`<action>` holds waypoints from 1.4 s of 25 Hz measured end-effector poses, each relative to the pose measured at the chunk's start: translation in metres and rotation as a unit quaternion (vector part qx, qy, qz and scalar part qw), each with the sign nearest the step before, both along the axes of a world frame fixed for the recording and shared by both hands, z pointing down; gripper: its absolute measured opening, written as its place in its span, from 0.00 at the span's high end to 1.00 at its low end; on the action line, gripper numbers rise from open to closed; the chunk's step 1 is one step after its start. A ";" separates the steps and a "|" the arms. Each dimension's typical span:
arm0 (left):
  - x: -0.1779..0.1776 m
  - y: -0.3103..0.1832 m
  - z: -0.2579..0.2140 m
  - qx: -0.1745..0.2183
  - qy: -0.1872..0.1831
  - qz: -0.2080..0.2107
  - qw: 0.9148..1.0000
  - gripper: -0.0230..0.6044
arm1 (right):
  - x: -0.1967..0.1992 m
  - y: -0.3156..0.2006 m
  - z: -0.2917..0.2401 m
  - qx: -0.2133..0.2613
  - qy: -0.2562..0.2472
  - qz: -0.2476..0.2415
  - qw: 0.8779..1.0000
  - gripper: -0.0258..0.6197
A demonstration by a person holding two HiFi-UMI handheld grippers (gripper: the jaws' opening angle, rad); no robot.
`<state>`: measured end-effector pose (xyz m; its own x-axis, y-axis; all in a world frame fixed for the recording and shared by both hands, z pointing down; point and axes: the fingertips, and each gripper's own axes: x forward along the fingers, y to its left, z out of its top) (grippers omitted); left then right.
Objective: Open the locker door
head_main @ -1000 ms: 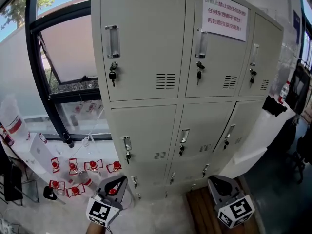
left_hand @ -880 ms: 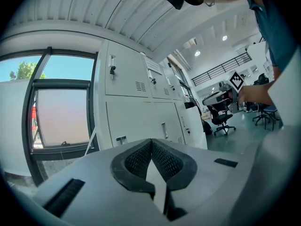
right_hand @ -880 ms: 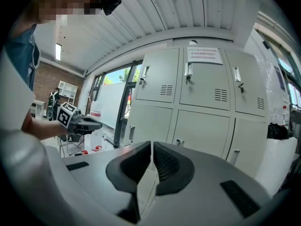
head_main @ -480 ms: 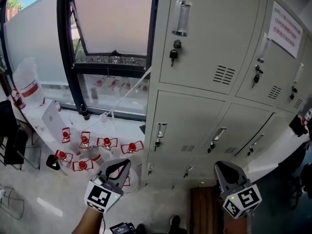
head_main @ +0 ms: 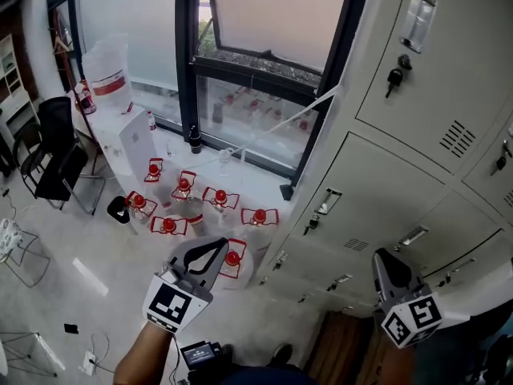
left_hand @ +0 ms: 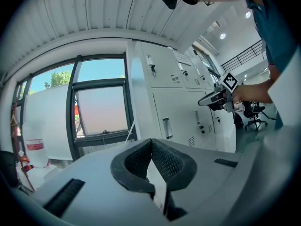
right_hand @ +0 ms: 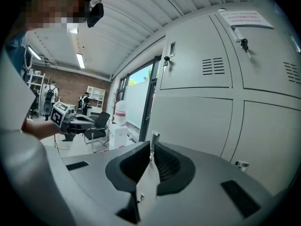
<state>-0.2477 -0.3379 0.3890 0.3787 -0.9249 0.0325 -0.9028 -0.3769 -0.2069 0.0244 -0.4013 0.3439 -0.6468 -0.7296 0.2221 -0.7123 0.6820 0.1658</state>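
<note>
Approach step: your left gripper (head_main: 210, 251) and right gripper (head_main: 385, 261) both clenched, empty, clear of locker (head_main: 449, 70). Next: part right jaws, reach door handle (head_main: 328, 201).

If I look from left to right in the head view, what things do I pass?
black chair → red-capped bottles on the floor → lockers
</note>
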 end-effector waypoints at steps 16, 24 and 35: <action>-0.028 0.019 0.039 -0.040 0.014 -0.071 0.997 0.94 | -0.056 -0.064 0.050 -0.040 0.019 -0.040 0.998 0.90; -0.033 0.036 0.065 -0.069 0.021 -0.091 0.993 0.94 | -0.094 -0.086 0.068 -0.041 0.023 -0.052 0.998 0.86; -0.049 0.061 0.102 -0.098 0.040 -0.119 0.987 0.94 | -0.129 -0.127 0.094 -0.040 0.037 -0.007 0.998 0.74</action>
<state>-0.2963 -0.2767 0.4910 0.1605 -0.9669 0.1986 -0.9811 -0.1784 -0.0755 -0.1043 -0.5286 0.4380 -0.6357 -0.6989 0.3278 -0.6909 0.7045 0.1622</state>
